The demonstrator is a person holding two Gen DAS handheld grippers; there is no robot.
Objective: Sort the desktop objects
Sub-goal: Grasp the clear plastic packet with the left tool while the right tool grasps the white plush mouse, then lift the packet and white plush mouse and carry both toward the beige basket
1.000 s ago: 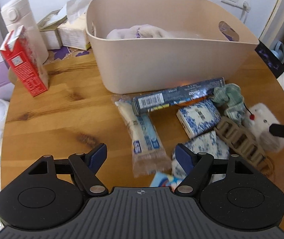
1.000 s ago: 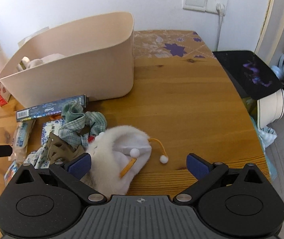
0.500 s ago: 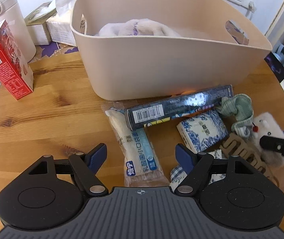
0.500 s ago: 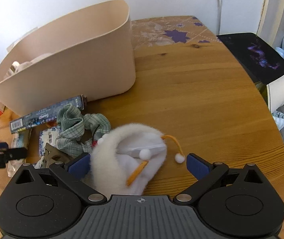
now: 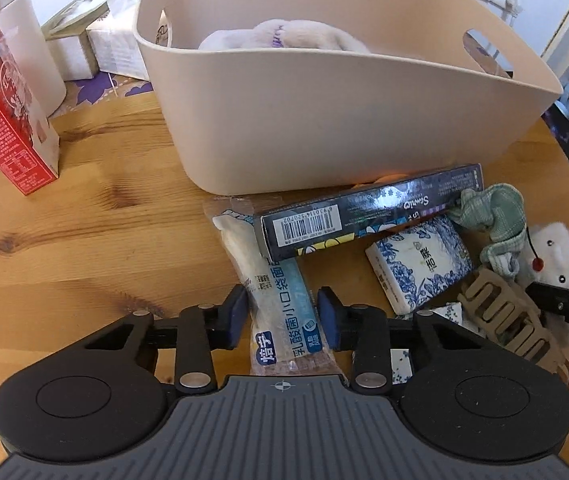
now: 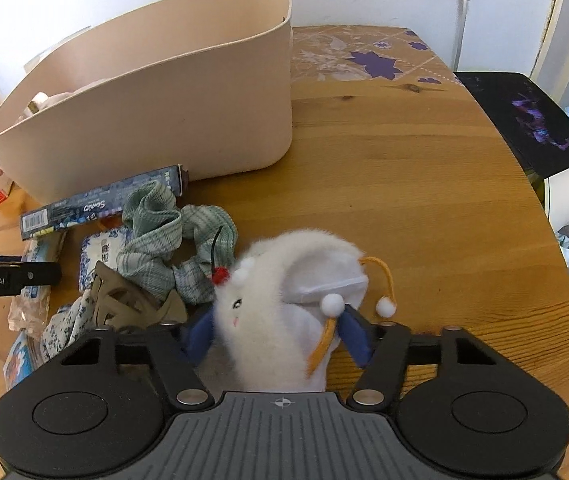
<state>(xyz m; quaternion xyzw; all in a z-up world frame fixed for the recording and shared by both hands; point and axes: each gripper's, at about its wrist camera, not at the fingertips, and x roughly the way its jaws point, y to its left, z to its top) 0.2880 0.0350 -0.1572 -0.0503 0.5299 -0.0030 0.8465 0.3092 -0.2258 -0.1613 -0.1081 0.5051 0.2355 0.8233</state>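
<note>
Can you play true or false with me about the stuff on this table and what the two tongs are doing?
1. The left tongs are closed around a bread packet. True; they have just been closing on it.
2. The right tongs are squeezing the green cloth. False: they have just been closing on a fluffy white toy; the cloth lies beside it.
3. The beige tub has nothing in it. False: something soft and pale lies inside.
4. A long dark box lies across the far end of the bread packet. True.
5. The red carton is lying flat. False: it stands upright, left of the tub.
</note>
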